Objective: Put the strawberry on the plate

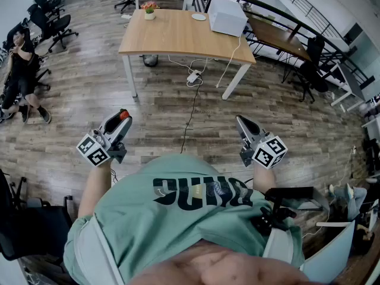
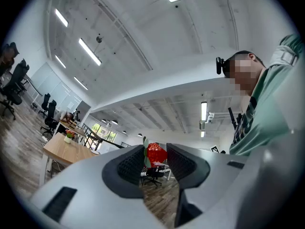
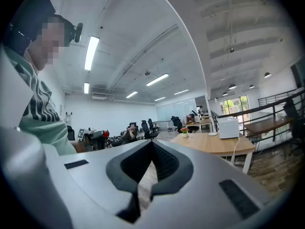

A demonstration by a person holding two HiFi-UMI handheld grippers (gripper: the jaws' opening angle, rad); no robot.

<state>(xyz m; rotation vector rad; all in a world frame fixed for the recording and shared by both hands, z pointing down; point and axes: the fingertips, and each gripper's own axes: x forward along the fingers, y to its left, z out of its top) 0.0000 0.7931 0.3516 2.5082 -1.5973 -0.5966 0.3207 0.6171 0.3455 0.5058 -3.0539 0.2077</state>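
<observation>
you're holding the left gripper (image 1: 122,119) out in front of you, its jaws partly open and pressing on the strawberry (image 2: 156,153), which is sitting red between the pads near the tips. your right gripper (image 3: 152,146) is pointing forward with its jaws closed together on nothing. the plate (image 1: 199,16) is lying on the wooden table (image 1: 172,37), well apart from both grippers.

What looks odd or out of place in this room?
The strawberry is clamped in the left gripper in mid-air, well away from the wooden table where the white plate sits. Nothing looks spilled or broken.
</observation>
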